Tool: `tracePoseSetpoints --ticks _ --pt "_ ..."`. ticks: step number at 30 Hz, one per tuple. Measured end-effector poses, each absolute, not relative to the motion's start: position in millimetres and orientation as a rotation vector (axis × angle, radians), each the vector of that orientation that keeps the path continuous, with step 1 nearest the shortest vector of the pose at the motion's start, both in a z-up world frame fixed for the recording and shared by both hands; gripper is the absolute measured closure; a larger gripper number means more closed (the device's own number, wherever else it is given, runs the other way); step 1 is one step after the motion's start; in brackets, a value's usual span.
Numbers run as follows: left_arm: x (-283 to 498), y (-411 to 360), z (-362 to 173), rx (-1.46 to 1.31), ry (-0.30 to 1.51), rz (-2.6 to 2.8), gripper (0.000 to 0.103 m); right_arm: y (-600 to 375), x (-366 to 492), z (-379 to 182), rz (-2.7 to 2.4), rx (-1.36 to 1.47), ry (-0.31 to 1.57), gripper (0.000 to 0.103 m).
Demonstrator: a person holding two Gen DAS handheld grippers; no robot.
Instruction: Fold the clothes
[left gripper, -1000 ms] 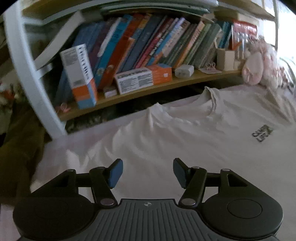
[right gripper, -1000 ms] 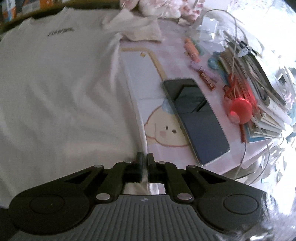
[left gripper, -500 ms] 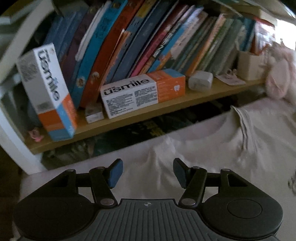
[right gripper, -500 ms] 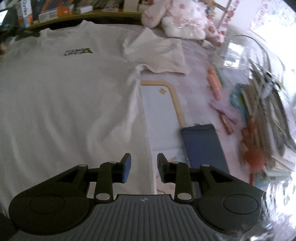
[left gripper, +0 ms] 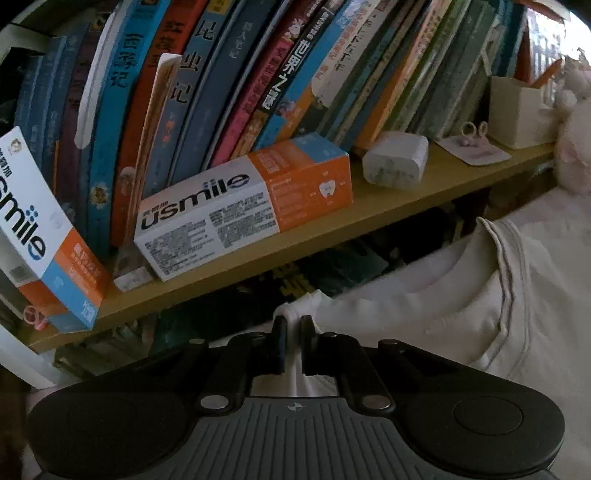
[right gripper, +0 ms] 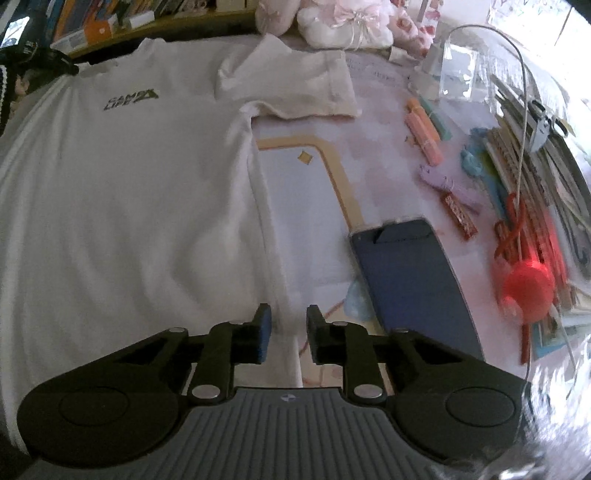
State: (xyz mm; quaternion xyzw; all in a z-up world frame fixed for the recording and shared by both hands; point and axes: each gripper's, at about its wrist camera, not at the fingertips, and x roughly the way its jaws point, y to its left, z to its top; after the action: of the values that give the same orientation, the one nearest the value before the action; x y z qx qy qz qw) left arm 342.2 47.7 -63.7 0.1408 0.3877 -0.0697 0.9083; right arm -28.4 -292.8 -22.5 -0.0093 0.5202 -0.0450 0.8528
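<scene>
Now left gripper (left gripper: 293, 325) pinches shirt (right gripper: 129, 206) shoulder, probably for lifting, while right gripper (right gripper: 288, 328) closes astride its side edge.

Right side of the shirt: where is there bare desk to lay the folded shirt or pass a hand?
Barest patch: the pale mat with the tan border line, between the white T-shirt side hem and the dark phone. Beyond the phone it is crowded: orange and pink pens, a red round toy, stacked books. Plush toys line the far edge.
</scene>
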Motion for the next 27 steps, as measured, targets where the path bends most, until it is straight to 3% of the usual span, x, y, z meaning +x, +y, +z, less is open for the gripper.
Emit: tracePoseSetpoints --ticks 5,7,9,12,16,19,22,27 --pt "348.6 43.9 -64.4 0.284 0.803 -0.121 0.096 -292.6 -20.6 -23.8 -0.096 -0.031 1.069 0.086" --pt "344.2 40.8 -63.8 0.316 0.799 -0.100 0.086 -291.7 -22.6 -23.0 -0.090 -0.037 1.071 0.086" --pt "333.3 43.6 -59.0 0.321 0.809 -0.122 0.085 -291.7 -25.8 -22.3 -0.082 -0.038 1.076 0.086" --pt "294.6 60.1 -41.6 0.272 0.800 -0.164 0.078 -293.0 -32.0 -21.2 -0.070 -0.034 1.082 0.086" --pt "201.9 95.4 -25.2 0.235 0.784 -0.176 0.055 -293.5 -44.1 -20.6 -0.074 -0.023 1.081 0.086" --pt "130.0 125.1 -19.0 0.263 0.825 -0.134 0.048 -292.2 -52.6 -20.0 -0.075 -0.029 1.082 0.086" --pt "66.4 156.9 -17.0 0.262 0.866 -0.050 0.032 -288.9 -60.9 -19.3 -0.077 -0.053 1.085 0.085" --pt "14.8 217.6 -16.2 -0.016 0.911 0.118 0.032 -281.2 -77.3 -18.8 -0.093 -0.097 1.090 0.085"
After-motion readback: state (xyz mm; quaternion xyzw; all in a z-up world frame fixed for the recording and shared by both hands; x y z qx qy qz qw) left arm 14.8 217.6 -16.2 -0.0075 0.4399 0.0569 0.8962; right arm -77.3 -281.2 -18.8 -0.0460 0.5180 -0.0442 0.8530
